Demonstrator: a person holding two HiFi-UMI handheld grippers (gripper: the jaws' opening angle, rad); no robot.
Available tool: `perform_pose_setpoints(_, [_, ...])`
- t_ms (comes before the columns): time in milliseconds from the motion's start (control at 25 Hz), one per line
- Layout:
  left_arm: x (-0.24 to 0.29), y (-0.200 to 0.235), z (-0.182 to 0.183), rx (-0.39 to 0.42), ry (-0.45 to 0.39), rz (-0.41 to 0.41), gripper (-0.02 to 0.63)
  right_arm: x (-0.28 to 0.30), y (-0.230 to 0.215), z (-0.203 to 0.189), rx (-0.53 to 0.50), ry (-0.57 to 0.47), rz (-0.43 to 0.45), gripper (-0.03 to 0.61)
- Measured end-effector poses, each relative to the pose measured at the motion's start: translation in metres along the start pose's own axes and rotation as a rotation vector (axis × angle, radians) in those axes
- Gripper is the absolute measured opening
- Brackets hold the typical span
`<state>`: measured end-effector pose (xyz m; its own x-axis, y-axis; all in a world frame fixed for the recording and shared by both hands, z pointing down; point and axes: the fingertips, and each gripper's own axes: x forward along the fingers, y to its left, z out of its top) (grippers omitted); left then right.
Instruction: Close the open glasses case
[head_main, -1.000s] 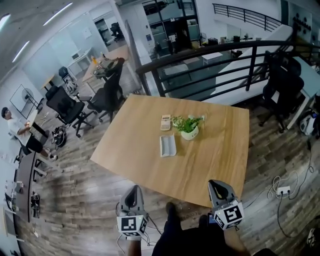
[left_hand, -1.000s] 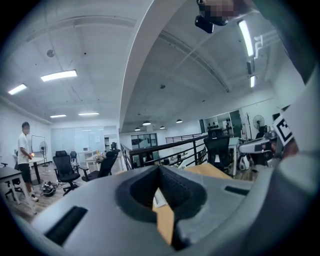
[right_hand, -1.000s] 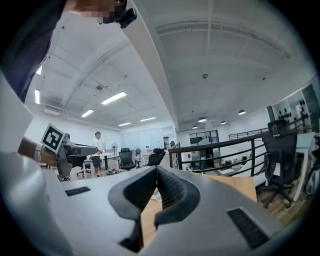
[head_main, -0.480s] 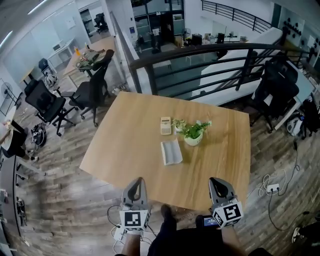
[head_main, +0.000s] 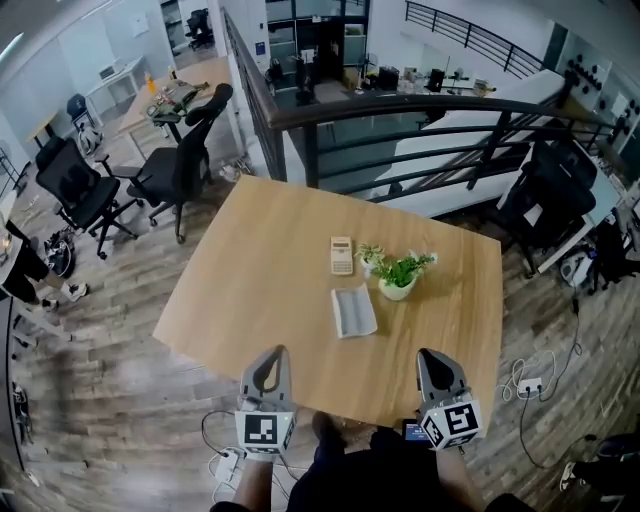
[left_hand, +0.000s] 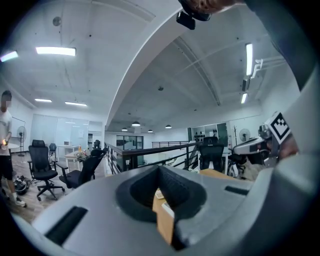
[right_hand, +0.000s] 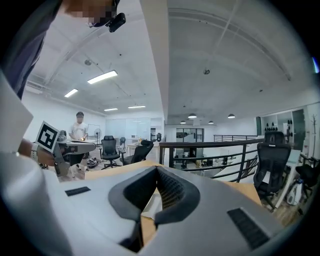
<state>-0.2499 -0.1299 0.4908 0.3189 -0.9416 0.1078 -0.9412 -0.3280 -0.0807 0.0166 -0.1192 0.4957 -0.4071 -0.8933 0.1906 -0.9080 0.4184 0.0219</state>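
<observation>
The open glasses case (head_main: 353, 311) is pale grey and lies flat near the middle of the wooden table (head_main: 260, 280). My left gripper (head_main: 269, 353) hangs at the table's near edge, well short of the case and to its left, jaws together and empty. Over the near right part of the table is my right gripper (head_main: 431, 354), also shut with nothing in it. In the left gripper view the left gripper (left_hand: 160, 171) shows only a slit of tabletop. The right gripper (right_hand: 158, 171) frames a sliver of the pale case (right_hand: 152, 205) in the right gripper view.
A beige calculator (head_main: 342, 255) and a small potted plant (head_main: 398, 276) sit just beyond the case. A black railing (head_main: 420, 110) runs behind the table. Office chairs (head_main: 175, 165) stand at the left, another chair (head_main: 550, 200) at the right. Cables and a power strip (head_main: 528, 385) lie on the floor.
The table and case have come nearer in the head view. Both grippers, still shut, have advanced from the floor in front to the table's near edge.
</observation>
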Motion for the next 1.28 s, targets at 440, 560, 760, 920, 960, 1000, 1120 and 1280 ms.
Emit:
perform_pose_setpoints(440, [0.036, -0.011, 0.002, 0.010, 0.013, 0.062, -0.001, 0.064, -0.039, -0.008, 0.043, -0.041, 0.039, 0.015])
perform_pose_setpoints(560, [0.045, -0.015, 0.003, 0.024, 0.017, 0.061, -0.002, 0.071, -0.047, -0.016, 0.051, -0.030, 0.037, 0.015])
perform_pose_setpoints(760, [0.052, -0.019, 0.004, 0.020, 0.027, 0.073, -0.001, 0.077, -0.057, -0.022, 0.052, -0.019, 0.047, 0.017])
perform_pose_setpoints(920, [0.054, -0.021, -0.001, 0.013, 0.038, 0.065, 0.000, 0.087, -0.056, -0.034, 0.056, -0.002, 0.058, 0.087])
perform_pose_setpoints(960, [0.052, -0.021, -0.002, 0.012, 0.042, 0.065, 0.000, 0.090, -0.055, -0.038, 0.062, 0.000, 0.059, 0.142])
perform_pose_setpoints(1000, [0.051, -0.021, -0.003, 0.010, 0.044, 0.065, 0.000, 0.093, -0.054, -0.042, 0.068, 0.003, 0.060, 0.144])
perform_pose_setpoints(1120, [0.045, -0.020, -0.004, 0.006, 0.047, 0.070, 0.000, 0.106, -0.053, -0.055, 0.083, 0.028, 0.059, 0.150])
perform_pose_setpoints(1280, [0.035, -0.014, -0.005, 0.006, 0.056, 0.091, 0.000, 0.126, -0.058, -0.074, 0.133, 0.064, 0.053, 0.150])
